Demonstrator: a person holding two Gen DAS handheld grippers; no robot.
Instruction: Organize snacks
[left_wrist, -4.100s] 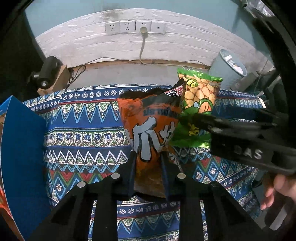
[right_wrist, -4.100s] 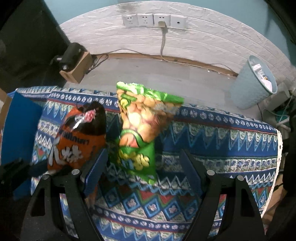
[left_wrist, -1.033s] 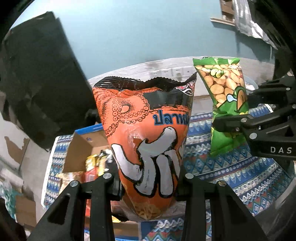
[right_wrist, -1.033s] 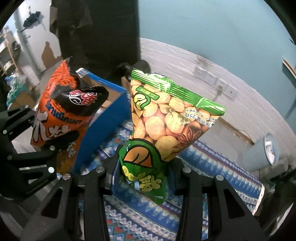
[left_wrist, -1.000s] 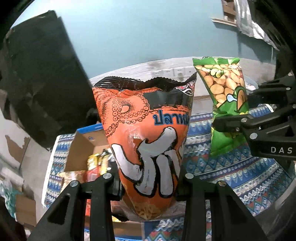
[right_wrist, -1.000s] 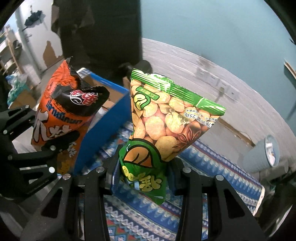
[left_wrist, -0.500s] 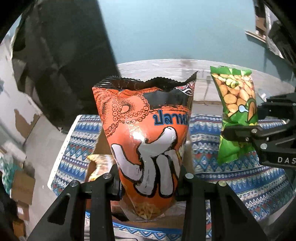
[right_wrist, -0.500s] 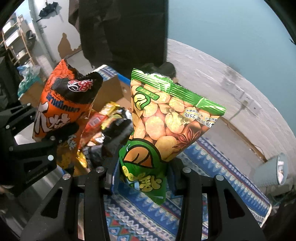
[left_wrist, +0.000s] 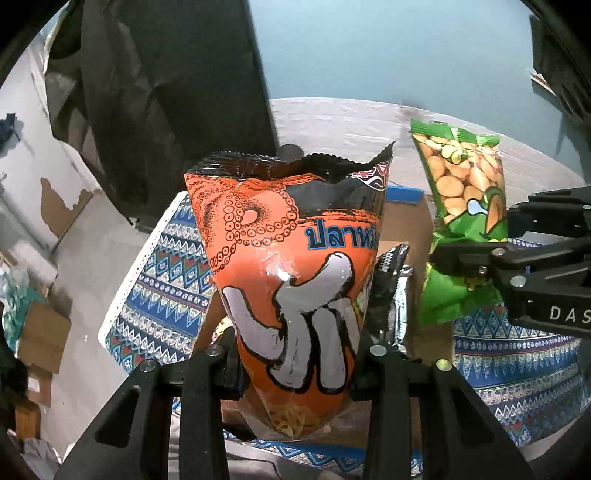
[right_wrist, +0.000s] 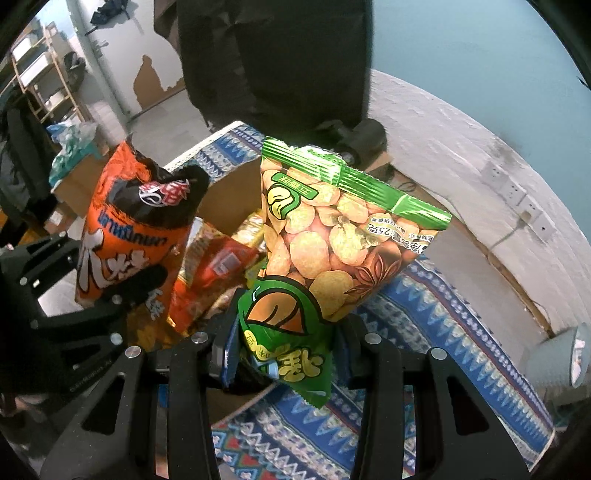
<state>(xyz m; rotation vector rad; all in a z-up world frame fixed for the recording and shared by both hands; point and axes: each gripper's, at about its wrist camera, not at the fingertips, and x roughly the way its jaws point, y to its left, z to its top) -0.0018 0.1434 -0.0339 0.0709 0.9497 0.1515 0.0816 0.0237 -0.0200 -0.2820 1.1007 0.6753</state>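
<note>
My left gripper (left_wrist: 295, 373) is shut on the lower part of an orange and black snack bag (left_wrist: 291, 266), which stands upright and hides most of what lies behind it. My right gripper (right_wrist: 284, 354) is shut on the bottom of a green bag of beans (right_wrist: 325, 251). Both bags hang over an open cardboard box (right_wrist: 229, 199) that holds several snack packets (right_wrist: 221, 266). In the left wrist view the green bag (left_wrist: 461, 206) and the right gripper (left_wrist: 458, 243) sit at the right. The right wrist view shows the orange bag (right_wrist: 133, 229) and the left gripper (right_wrist: 122, 288) at its left.
The box rests on a table under a blue patterned cloth (right_wrist: 424, 325). A black and silver packet (left_wrist: 391, 288) stands in the box behind the orange bag. A pale bin (right_wrist: 561, 358) is on the floor at the right. Cardboard boxes (left_wrist: 40, 339) lie on the floor at the left.
Both grippers have carried their bags sideways and a little down. The open box with its packets has come under them. Both grips are unchanged.
</note>
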